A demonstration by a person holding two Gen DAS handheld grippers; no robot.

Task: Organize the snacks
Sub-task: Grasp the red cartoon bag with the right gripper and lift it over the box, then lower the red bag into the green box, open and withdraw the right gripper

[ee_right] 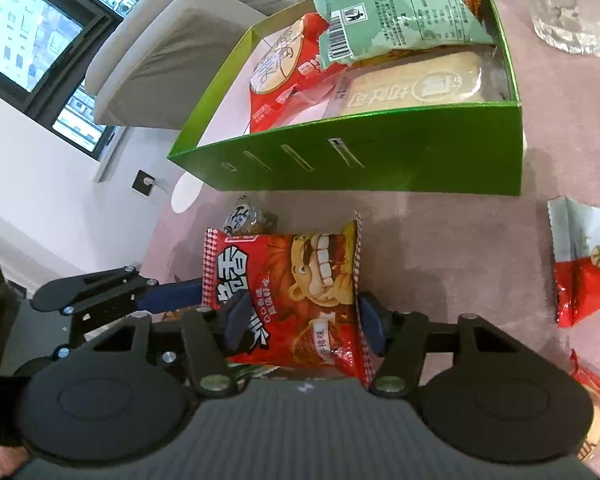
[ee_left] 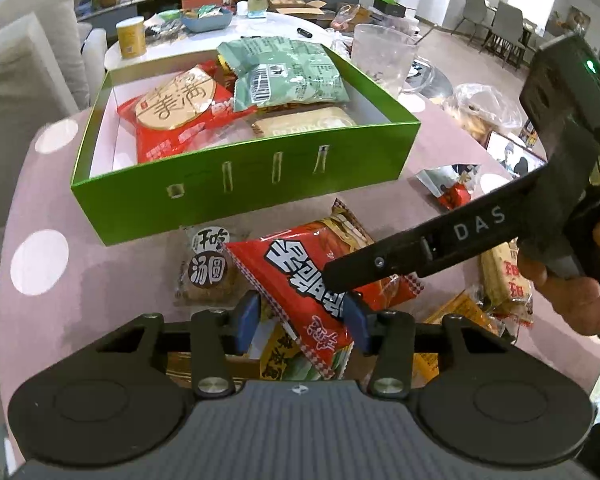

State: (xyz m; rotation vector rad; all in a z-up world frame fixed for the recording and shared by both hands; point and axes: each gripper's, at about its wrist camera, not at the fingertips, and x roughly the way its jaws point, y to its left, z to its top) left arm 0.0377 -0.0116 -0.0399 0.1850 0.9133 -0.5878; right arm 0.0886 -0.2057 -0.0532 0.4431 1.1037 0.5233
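A red snack bag (ee_left: 300, 268) (ee_right: 300, 300) is held just in front of the green box (ee_left: 240, 176) (ee_right: 380, 168). My left gripper (ee_left: 302, 320) is shut on one end of the bag. My right gripper (ee_right: 300, 320) is shut on its other end; its black finger reaches in from the right in the left wrist view (ee_left: 400, 256). The box holds a red packet (ee_left: 176, 116), a pale green packet (ee_left: 288, 72) and a beige packet (ee_left: 308, 124).
Loose snacks lie on the pink dotted tablecloth (ee_left: 80, 272): a brown round-label packet (ee_left: 208, 268), yellow packets (ee_left: 504, 276) and a silver-red wrapper (ee_left: 452, 184) (ee_right: 580, 264). A clear glass (ee_left: 380, 56) stands behind the box. A grey sofa (ee_left: 24, 60) is at left.
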